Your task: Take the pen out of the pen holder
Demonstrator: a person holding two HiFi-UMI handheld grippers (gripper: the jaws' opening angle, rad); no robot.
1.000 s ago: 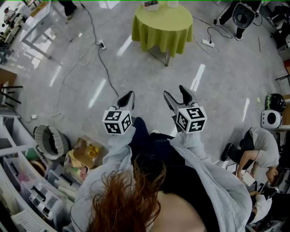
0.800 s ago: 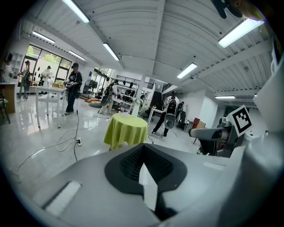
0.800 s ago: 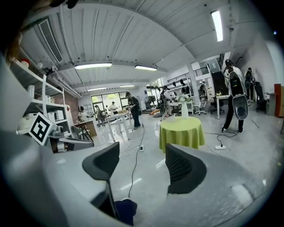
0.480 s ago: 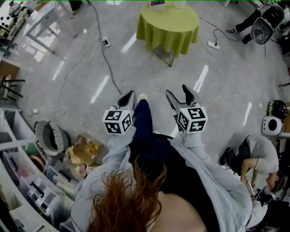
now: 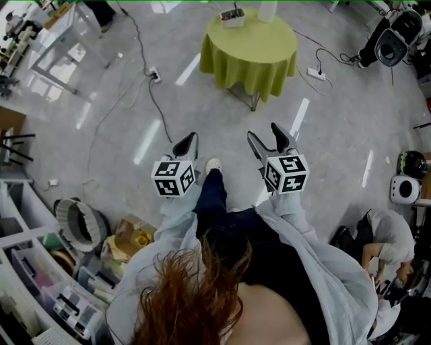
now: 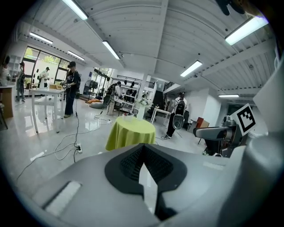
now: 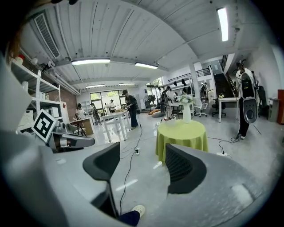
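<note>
The left gripper (image 5: 188,143) is held with its jaws pressed together and nothing between them; the right gripper (image 5: 266,135) is held with its jaws spread and empty. Both are carried above the floor, well apart from the round table (image 5: 250,48), which lies straight ahead of the jaws. A small white container (image 5: 232,16), judged to be the pen holder, is seen at the table's far edge beside a white vase (image 5: 267,9). The pen cannot be made out, so its long axis cannot be told. The table is set slightly nearer the right gripper's line, and this gripper is judged the better placed for the approach.
</note>
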